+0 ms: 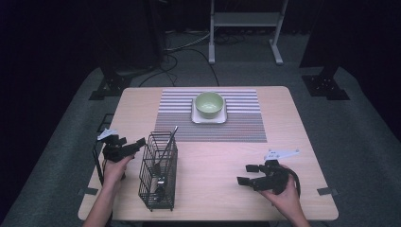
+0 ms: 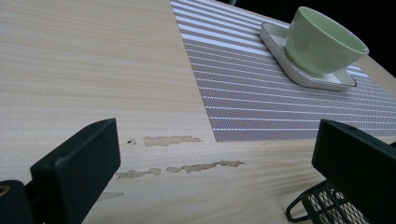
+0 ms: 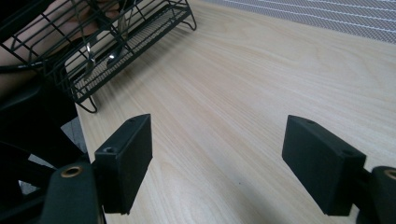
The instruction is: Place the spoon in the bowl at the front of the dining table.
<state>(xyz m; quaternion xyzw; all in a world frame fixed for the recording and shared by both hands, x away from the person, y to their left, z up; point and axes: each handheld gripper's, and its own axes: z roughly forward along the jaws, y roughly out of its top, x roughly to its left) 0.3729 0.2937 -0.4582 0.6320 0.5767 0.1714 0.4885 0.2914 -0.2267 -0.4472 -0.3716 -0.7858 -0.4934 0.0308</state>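
1. Bare wood lies between the right gripper (image 1: 247,174) and the wire basket (image 1: 158,171), an open stretch of table (image 1: 222,161) with nothing on it.
2. Beyond both grippers, the striped mat (image 1: 210,116) runs across the far half of the table, and a green bowl (image 1: 209,104) sits on a white square plate (image 1: 208,117) at its middle.
3. Left gripper (image 1: 137,144) hovers just beside the basket's upper left edge; its fingers (image 2: 77,168) are spread wide with only worn tabletop between them, and the basket's corner shows under the right-hand finger.
4. Right gripper's fingers (image 3: 125,161) are also spread apart, empty, over plain wood, the basket well off to their far left.
5. Basket stands upright near the table's front left, with cutlery (image 1: 166,149) leaning inside it.
6. Both hands come in from the near edge, the left hand (image 1: 115,168) gripping low by the table's left edge, the right hand (image 1: 283,194) near the front right corner, jaws aimed left toward the basket.
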